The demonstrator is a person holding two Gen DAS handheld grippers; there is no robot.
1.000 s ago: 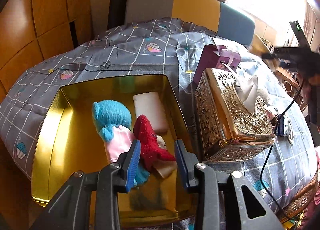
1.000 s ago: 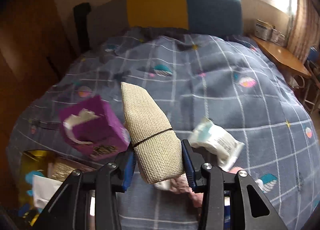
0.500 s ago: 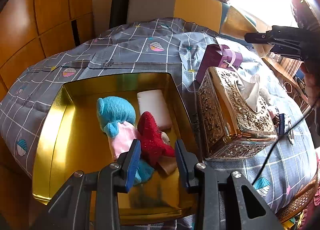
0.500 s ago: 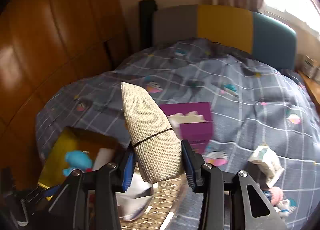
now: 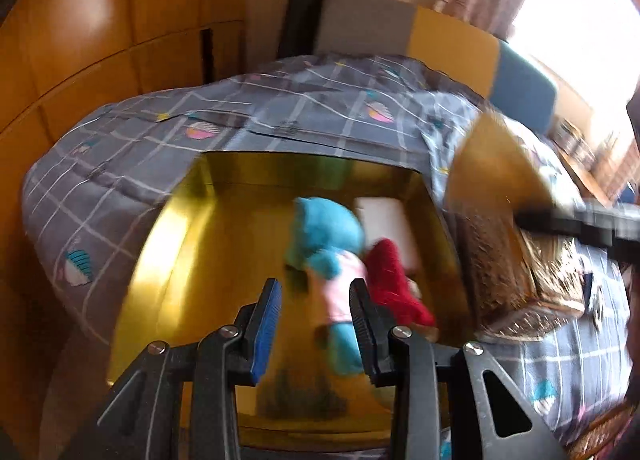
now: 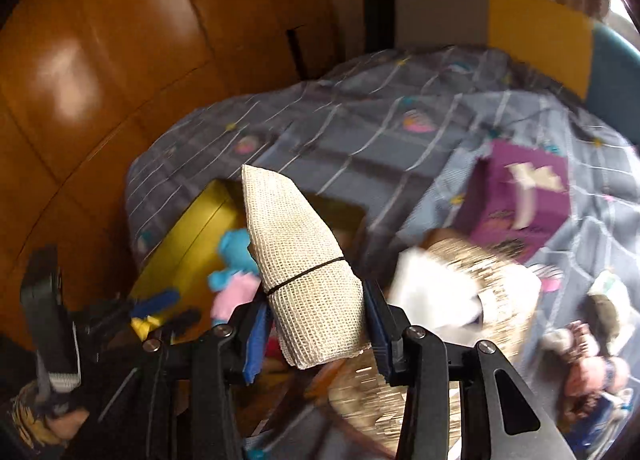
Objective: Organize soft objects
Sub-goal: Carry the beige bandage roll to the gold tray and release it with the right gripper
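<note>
A grey checked bedspread (image 5: 328,116) with small leaf prints covers the bed. Its headboard (image 6: 496,16) runs in grey, yellow and blue panels. Glossy wooden panelling (image 6: 100,60) fills the wall beside it. An ornate gold tissue box (image 5: 520,276) sits on the spread, near a purple carton (image 6: 520,196).

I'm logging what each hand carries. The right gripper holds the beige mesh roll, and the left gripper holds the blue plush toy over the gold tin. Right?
Not quite. The left gripper is empty; the left wrist view shows the blue plush toy lying in the gold tin. The right gripper does hold the beige mesh roll.
</note>
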